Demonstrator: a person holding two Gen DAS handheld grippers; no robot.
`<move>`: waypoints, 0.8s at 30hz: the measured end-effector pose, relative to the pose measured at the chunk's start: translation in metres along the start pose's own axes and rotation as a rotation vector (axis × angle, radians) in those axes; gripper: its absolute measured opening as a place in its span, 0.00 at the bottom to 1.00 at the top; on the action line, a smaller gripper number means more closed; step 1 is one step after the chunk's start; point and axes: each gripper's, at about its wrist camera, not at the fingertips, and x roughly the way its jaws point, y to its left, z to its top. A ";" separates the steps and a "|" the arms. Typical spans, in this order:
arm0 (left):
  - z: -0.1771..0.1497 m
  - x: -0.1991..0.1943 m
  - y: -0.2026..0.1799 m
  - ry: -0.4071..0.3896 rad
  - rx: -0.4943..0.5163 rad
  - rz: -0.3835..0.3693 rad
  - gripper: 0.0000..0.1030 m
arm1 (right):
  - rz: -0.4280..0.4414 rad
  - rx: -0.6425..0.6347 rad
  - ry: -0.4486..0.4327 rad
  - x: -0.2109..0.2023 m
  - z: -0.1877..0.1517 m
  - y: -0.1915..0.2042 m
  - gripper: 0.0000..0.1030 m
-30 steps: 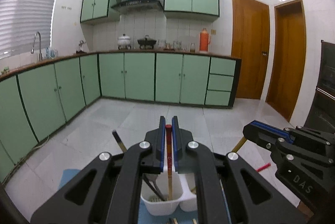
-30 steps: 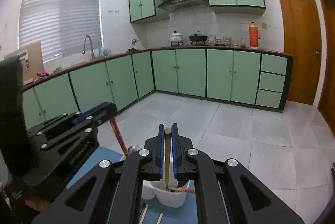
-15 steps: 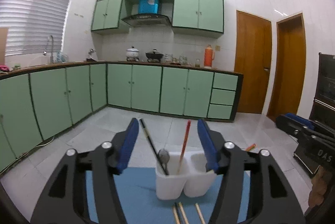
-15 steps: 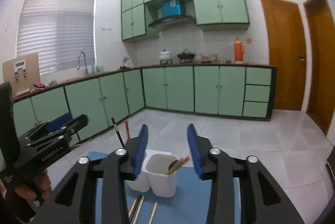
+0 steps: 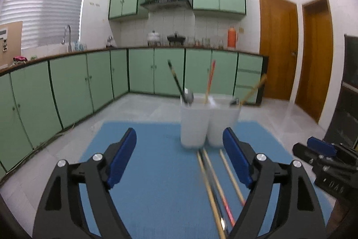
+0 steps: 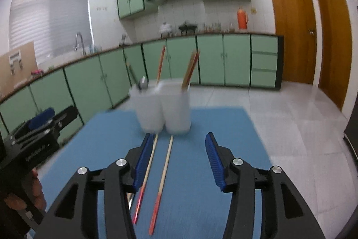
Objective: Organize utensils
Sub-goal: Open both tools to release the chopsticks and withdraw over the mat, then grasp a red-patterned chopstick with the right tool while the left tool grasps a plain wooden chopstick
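A white two-cup utensil holder (image 5: 209, 122) stands at the far end of a blue mat (image 5: 152, 172). It holds a dark-handled spoon (image 5: 179, 84), a red chopstick (image 5: 210, 80) and a wooden chopstick (image 5: 254, 89). Several chopsticks (image 5: 214, 185) lie on the mat in front of it. My left gripper (image 5: 179, 163) is open and empty, low over the mat. In the right wrist view the holder (image 6: 163, 108) stands ahead, and two red-tipped chopsticks (image 6: 162, 180) lie between the jaws of my open, empty right gripper (image 6: 176, 163).
The right gripper (image 5: 324, 163) shows at the right edge of the left wrist view, the left gripper (image 6: 38, 140) at the left of the right wrist view. Green cabinets (image 5: 89, 87) and a tiled floor (image 6: 290, 118) lie beyond the mat.
Both grippers let go of their chopsticks into the holder, opened wide, and pulled back and down toward the mat. The holder now stands farther ahead in both views.
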 end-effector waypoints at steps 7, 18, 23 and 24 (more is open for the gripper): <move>-0.042 -0.006 0.006 0.089 -0.002 0.015 0.75 | 0.020 -0.036 0.115 0.002 -0.051 0.017 0.45; -0.082 -0.006 0.006 0.208 -0.005 0.021 0.70 | 0.029 -0.050 0.227 0.013 -0.084 0.029 0.32; -0.085 -0.005 0.005 0.233 -0.005 0.025 0.68 | 0.035 -0.051 0.249 0.016 -0.088 0.032 0.28; -0.085 -0.004 0.004 0.235 -0.005 0.024 0.68 | 0.034 -0.051 0.258 0.017 -0.089 0.033 0.25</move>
